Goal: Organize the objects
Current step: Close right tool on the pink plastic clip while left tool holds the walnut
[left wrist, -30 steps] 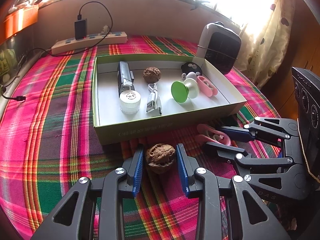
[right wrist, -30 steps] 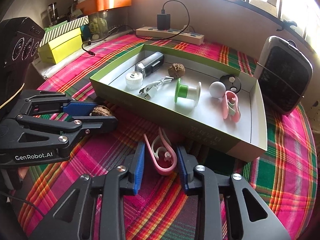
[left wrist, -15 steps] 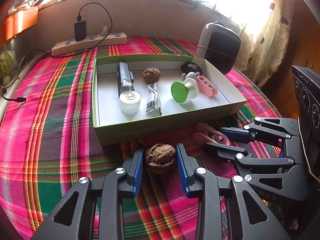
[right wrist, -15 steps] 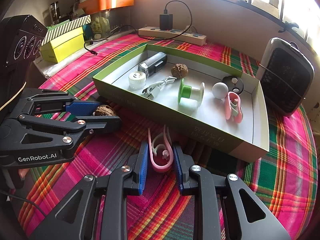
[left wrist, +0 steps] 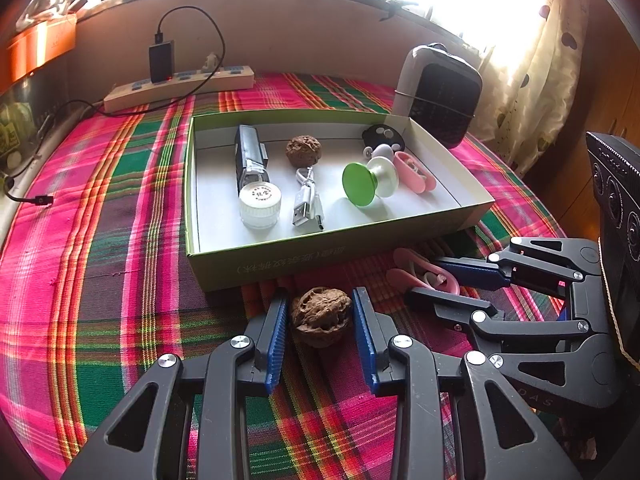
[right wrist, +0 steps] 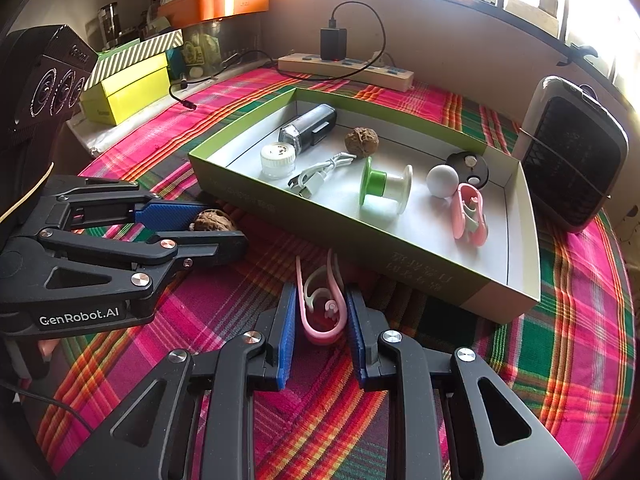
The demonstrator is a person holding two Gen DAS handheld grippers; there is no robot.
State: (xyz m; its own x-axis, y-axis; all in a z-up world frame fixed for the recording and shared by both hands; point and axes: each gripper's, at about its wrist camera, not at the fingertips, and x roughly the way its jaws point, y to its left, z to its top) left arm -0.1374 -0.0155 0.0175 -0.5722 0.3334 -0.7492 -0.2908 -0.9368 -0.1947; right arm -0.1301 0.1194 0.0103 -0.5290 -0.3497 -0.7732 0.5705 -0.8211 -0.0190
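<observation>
A green box (left wrist: pixel 320 252) (right wrist: pixel 400 256) on the plaid cloth holds a walnut (left wrist: pixel 303 150), a jar, a cable, a green spool (left wrist: pixel 364 182), a pink clip and more. My left gripper (left wrist: pixel 320 312) (right wrist: pixel 224 228) has its blue pads closed on a second walnut (left wrist: pixel 320 316) (right wrist: pixel 212 221) that rests on the cloth in front of the box. My right gripper (right wrist: pixel 320 312) (left wrist: pixel 430 280) is closed on a pink clip (right wrist: pixel 320 304) (left wrist: pixel 420 274) that lies on the cloth by the box's front wall.
A dark heater (left wrist: pixel 440 92) (right wrist: pixel 572 156) stands to the right of the box. A power strip (left wrist: pixel 180 88) with a charger lies at the back wall. A yellow-green carton (right wrist: pixel 128 92) sits on the far left.
My right gripper's jaws have closed in from either side of the pink clip until they pinch it. My left gripper has narrowed slightly onto the walnut.
</observation>
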